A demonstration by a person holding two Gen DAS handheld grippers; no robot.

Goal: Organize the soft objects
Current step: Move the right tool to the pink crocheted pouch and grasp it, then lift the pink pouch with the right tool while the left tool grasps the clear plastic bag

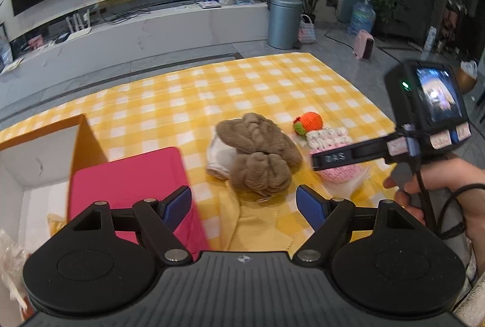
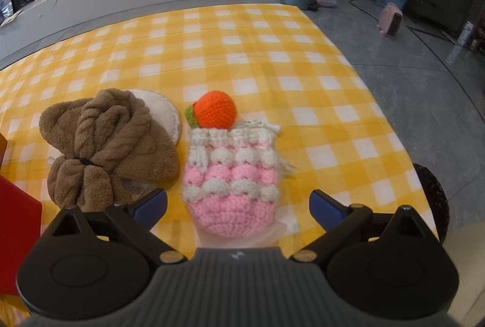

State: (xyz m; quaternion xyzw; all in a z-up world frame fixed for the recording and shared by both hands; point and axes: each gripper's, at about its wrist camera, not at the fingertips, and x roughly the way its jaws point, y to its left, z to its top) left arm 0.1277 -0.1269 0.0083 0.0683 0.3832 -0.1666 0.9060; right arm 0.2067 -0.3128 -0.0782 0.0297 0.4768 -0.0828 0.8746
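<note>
A brown fleece bundle (image 1: 257,151) (image 2: 103,145) tied with a black band lies on the yellow checked cloth, partly over a white round pad (image 2: 165,111). Beside it lie a pink and white crocheted pouch (image 2: 233,178) (image 1: 330,139) and an orange crocheted fruit (image 2: 215,108) (image 1: 310,122) with a green leaf. My left gripper (image 1: 244,205) is open just short of the brown bundle. My right gripper (image 2: 238,205) is open, its blue pads (image 2: 151,204) either side of the pouch's near end, not touching it. In the left wrist view the right gripper's body hides part of the pouch.
An open cardboard box (image 1: 39,157) stands at the left with a magenta flat lid or board (image 1: 130,184) leaning at it. A hand (image 1: 439,184) holds the right gripper. The table's right edge (image 2: 403,145) drops to grey floor; a dark round stool (image 2: 433,199) is beside it.
</note>
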